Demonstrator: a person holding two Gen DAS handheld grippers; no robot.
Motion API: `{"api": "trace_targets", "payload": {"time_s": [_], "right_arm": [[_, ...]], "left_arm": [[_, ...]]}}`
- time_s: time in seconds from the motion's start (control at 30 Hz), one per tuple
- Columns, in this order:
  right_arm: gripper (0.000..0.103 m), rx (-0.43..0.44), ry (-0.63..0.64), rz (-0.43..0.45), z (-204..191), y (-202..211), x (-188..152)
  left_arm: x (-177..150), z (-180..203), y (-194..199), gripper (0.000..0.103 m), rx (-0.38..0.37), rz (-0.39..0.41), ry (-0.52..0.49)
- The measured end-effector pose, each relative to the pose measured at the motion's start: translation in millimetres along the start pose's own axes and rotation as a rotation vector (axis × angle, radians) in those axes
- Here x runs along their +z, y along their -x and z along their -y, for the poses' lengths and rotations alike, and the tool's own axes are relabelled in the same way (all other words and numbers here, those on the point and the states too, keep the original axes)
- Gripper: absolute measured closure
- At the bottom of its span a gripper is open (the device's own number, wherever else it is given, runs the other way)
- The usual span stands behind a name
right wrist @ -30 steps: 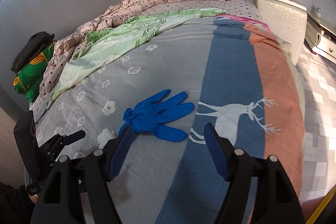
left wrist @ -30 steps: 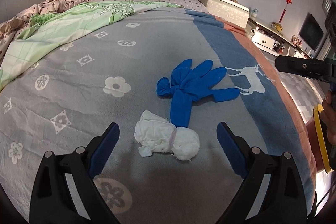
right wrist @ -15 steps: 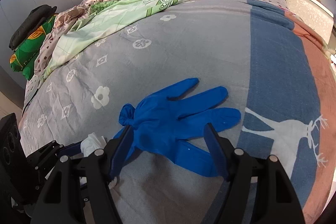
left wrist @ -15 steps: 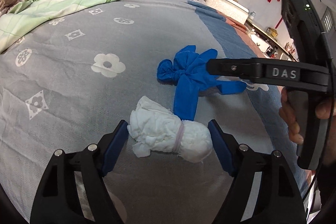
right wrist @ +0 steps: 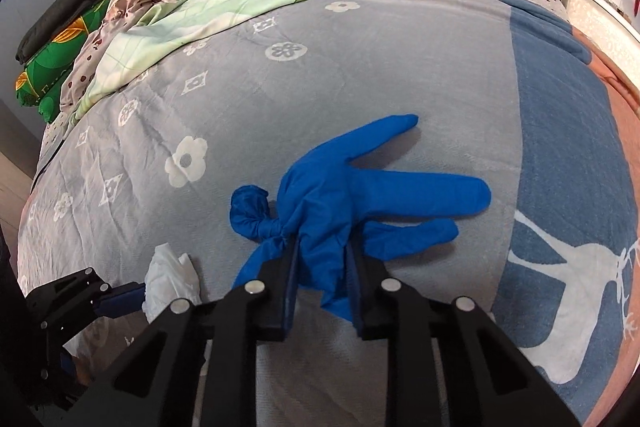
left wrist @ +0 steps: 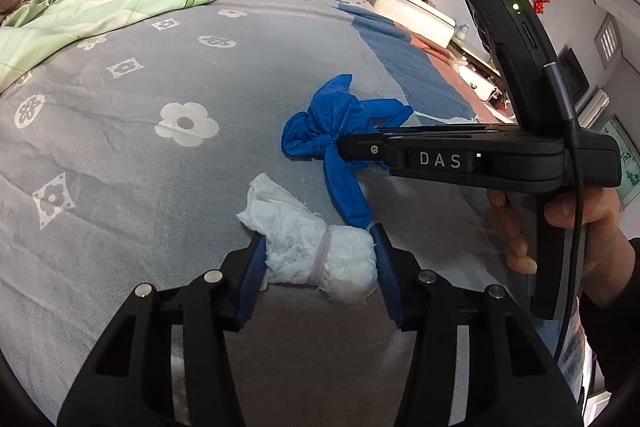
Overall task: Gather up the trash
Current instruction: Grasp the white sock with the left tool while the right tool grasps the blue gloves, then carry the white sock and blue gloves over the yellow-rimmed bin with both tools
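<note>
Colours and patterns
Blue glove; white wad; grey blanket, white-flowered, with blue band and white deer.

In the right wrist view most of the white tissue wad is hidden behind the left gripper, whose body runs off the picture's left edge. The palm of the blue glove disappears between the right gripper's fingers, so how much of it is pinched cannot be told. In the left wrist view the right gripper crosses over the glove's far fingers. The person's hand is cut off at the right edge. Items on the far nightstand are too small to tell.
</note>
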State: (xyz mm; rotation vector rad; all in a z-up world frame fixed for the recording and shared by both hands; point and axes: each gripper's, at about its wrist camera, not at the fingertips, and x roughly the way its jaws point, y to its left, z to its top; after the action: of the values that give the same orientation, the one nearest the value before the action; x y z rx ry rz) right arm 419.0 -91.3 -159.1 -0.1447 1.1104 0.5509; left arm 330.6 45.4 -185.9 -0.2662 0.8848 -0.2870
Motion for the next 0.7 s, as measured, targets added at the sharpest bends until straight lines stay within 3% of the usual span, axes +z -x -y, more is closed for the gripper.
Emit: {"api": "trace_targets", "payload": {"time_s": [0.1,0.3,0.7], "right_arm": [[0.094,0.019,-0.031,0.019,2.7,7.4,1.6],[0.096,0.033,-0.067,0.078,9.4,41.9,-1.1],[0.096,0.048,-0.138,0.272,17.9,168.3,-26.1]], "left_arm": [[-1.3,-1.7,2.8,0.056,-0.004,0.003,0.003],[2.9,-0.5,12.7,0.057,0.009,0.023,0.003],[32.8,38.7,81.2,0.057,0.042,0.145,-0.045]]}}
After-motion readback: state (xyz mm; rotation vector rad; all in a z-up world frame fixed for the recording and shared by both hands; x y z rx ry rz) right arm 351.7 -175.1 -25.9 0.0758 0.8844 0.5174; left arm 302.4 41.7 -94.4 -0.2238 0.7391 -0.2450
